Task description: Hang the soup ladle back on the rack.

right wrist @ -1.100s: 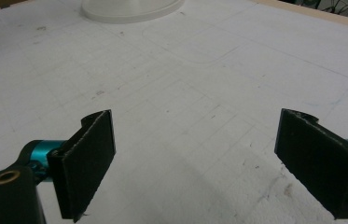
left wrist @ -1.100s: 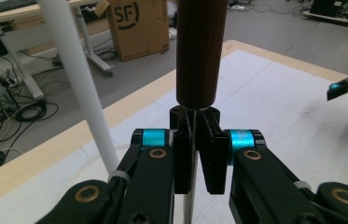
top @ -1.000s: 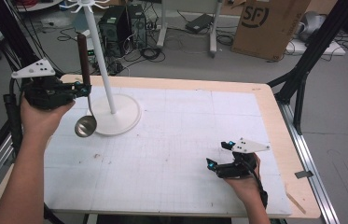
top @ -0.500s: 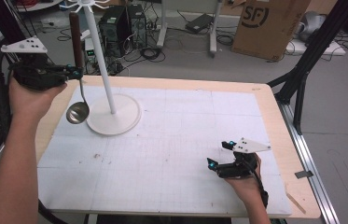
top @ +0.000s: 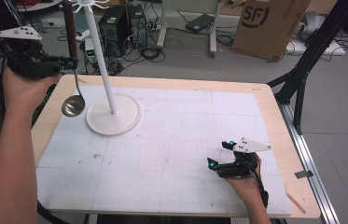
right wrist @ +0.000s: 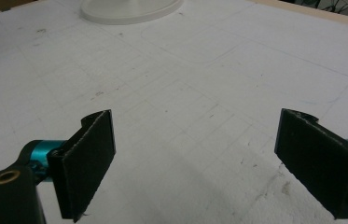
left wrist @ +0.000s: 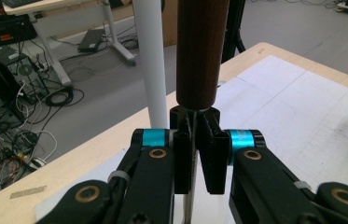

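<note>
**Holding a ladle up beside the white stand**

Spreading across most of the scene, the worktop [top: 171, 154] is a pale wooden board covered by a white gridded sheet. On its far left stands a white stand [top: 111, 112]: a round base with a thin upright pole.

Left of that pole, the left gripper [top: 71, 61] is raised above the worktop's far-left corner, its fingers [left wrist: 211, 158] closed tight on the thin metal shaft of a ladle [top: 73, 105]. The ladle hangs upright, its dark wooden handle rising above the fingers and its shiny bowl down just left of the stand's base, over the board's edge.

At the near right, the right gripper [top: 220, 156] sits low over the sheet, well apart from the stand, its fingers [right wrist: 87, 163] spread wide with nothing between them.
</note>
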`<action>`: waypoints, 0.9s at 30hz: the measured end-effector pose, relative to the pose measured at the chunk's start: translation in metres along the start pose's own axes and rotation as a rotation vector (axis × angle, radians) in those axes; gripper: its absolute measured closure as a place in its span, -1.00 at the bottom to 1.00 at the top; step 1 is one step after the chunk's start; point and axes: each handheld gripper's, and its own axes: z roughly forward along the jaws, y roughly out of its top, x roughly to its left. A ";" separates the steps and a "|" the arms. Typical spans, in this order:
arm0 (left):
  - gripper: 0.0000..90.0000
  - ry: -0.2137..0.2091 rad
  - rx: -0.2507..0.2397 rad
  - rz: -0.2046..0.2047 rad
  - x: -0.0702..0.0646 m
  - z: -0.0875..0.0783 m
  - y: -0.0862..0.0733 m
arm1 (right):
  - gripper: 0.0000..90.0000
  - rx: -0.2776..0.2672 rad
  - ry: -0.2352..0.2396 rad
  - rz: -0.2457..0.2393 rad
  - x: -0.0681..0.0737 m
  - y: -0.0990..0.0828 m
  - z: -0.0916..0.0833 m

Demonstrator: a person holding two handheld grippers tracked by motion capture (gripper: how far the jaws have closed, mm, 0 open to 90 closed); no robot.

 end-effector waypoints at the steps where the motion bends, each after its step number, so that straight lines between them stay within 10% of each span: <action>1: 0.88 0.011 0.005 0.000 0.000 0.001 0.000 | -0.76 0.001 0.003 0.002 0.000 0.000 0.000; 27: 0.87 0.070 0.050 -0.015 -0.002 0.019 0.007 | -0.75 -0.008 -0.004 -0.004 -0.002 0.000 -0.003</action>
